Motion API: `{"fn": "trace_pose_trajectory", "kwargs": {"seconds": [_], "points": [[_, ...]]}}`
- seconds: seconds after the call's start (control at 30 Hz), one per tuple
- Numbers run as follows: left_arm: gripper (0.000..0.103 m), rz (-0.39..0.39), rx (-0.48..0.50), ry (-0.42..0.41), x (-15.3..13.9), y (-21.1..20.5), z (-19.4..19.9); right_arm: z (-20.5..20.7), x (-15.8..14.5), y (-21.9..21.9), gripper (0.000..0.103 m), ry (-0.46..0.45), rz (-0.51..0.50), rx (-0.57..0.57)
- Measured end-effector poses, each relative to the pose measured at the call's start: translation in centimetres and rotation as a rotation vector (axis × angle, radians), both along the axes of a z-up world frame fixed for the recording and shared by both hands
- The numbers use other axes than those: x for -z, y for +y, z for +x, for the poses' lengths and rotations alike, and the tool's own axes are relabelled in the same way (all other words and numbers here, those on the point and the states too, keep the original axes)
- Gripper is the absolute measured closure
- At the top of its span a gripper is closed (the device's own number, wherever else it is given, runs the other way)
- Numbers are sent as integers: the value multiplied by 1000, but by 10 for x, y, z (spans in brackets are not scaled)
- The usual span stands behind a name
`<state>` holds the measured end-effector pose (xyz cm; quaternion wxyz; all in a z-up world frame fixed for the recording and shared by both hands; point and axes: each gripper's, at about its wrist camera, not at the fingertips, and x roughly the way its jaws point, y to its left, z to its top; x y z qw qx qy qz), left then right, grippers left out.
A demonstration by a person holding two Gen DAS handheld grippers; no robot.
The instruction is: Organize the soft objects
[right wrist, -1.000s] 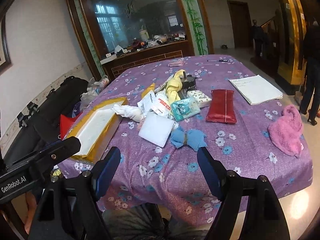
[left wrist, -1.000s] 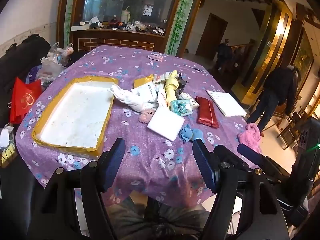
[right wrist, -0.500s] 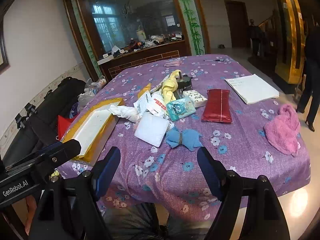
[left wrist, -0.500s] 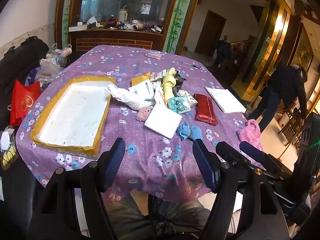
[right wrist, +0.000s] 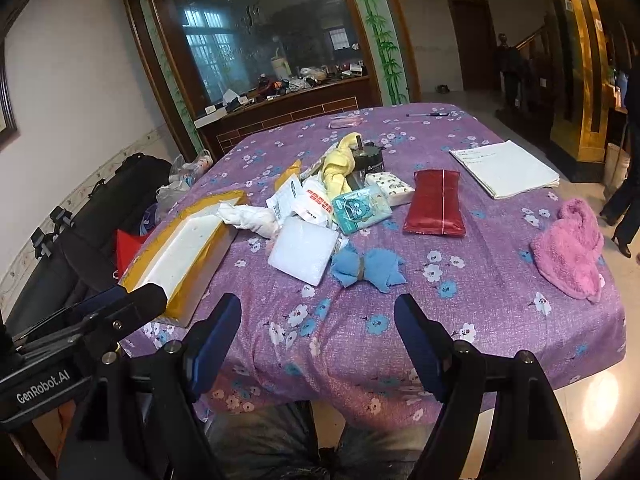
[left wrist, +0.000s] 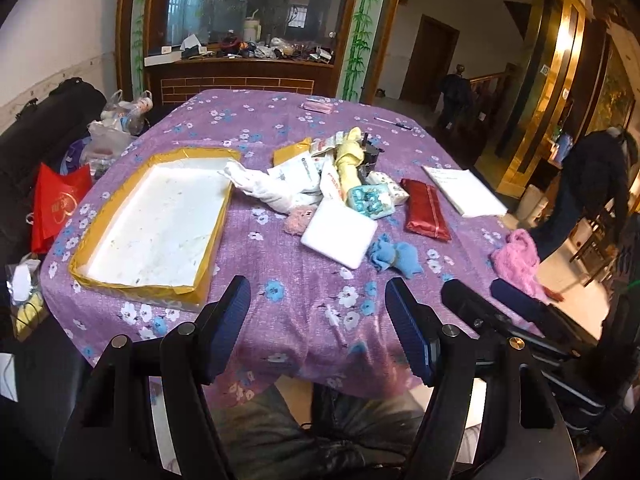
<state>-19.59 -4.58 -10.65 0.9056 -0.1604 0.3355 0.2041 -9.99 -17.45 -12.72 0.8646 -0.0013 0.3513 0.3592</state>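
Note:
A pile of soft things lies mid-table: a blue cloth bow (left wrist: 394, 258) (right wrist: 366, 266), a white foam pad (left wrist: 339, 234) (right wrist: 303, 249), a white cloth (left wrist: 264, 186) (right wrist: 250, 218), a yellow cloth (left wrist: 350, 158) (right wrist: 338, 166), a small pink plush (left wrist: 298, 219), a teal tissue pack (left wrist: 370, 200) (right wrist: 360, 208) and a red pouch (left wrist: 425, 213) (right wrist: 436, 208). A pink towel (left wrist: 516, 260) (right wrist: 570, 248) lies at the right edge. A yellow-rimmed white tray (left wrist: 104, 280) (right wrist: 210, 250) sits at the left. My left gripper (left wrist: 318, 316) and right gripper (right wrist: 318, 334) are open and empty, held off the table's near edge.
The table has a purple flowered cloth (left wrist: 304, 304) (right wrist: 500, 320). A white notebook (left wrist: 464, 190) (right wrist: 506, 174) lies back right. Bags and a red sack (left wrist: 58, 204) sit on the left. A person (left wrist: 588, 184) bends over at the right. My knees are below.
Both grippers have drawn back from the table and risen a little, so the table looks farther away. Both stay open. Nothing on the table moved.

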Motion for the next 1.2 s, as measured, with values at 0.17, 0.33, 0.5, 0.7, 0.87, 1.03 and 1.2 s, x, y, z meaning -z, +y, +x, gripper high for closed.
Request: {"fn": "trace_pose_trajectory", "kwargs": {"seconds": [0.17, 0.33, 0.5, 0.7, 0.87, 1.03, 1.2], "points": [[32, 14, -12, 27, 8, 3, 3, 3, 6, -1, 24, 20, -5, 12], [32, 13, -27, 38, 14, 6, 4, 3, 8, 2, 24, 28, -22, 13], [32, 9, -20, 33, 18, 8, 3, 1, 9, 1, 24, 17, -18, 4], [32, -120, 7, 13, 33, 26, 6, 13, 17, -3, 24, 48, -2, -1], [33, -149, 16, 36, 45, 40, 28, 33, 31, 2, 24, 71, 0, -9], [33, -191, 32, 83, 59, 56, 66, 60, 50, 21, 24, 100, -29, -39], [33, -198, 45, 117, 75, 72, 105, 87, 59, 42, 24, 70, -93, -24]]}}
